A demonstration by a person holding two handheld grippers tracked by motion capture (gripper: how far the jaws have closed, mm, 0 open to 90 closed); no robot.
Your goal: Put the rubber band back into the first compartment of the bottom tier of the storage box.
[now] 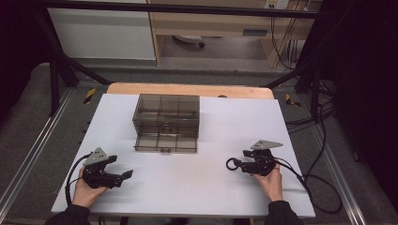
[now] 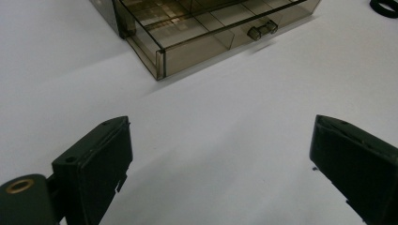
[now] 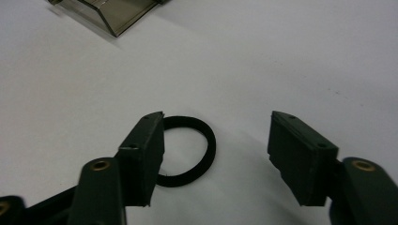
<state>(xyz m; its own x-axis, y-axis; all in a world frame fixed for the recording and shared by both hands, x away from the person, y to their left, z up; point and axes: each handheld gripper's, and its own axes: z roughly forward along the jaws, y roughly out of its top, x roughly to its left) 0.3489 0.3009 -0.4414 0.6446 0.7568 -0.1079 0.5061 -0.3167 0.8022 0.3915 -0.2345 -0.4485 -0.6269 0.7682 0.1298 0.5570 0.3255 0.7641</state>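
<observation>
dim room, bright tabletop (image 1: 197,187)
soft overhead light; faint shadows under each tool; corners at 10 and 2 o'clock fall black.

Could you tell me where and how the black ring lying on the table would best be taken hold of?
The black ring lies flat on the white table, just in front of the open right gripper. I would come from above, tips down, one jaw inside the hole and one outside, pinching the thin band. The near arc, by the gripper's left finger, looks easiest. A sideways squeeze would probably just deform it.
</observation>
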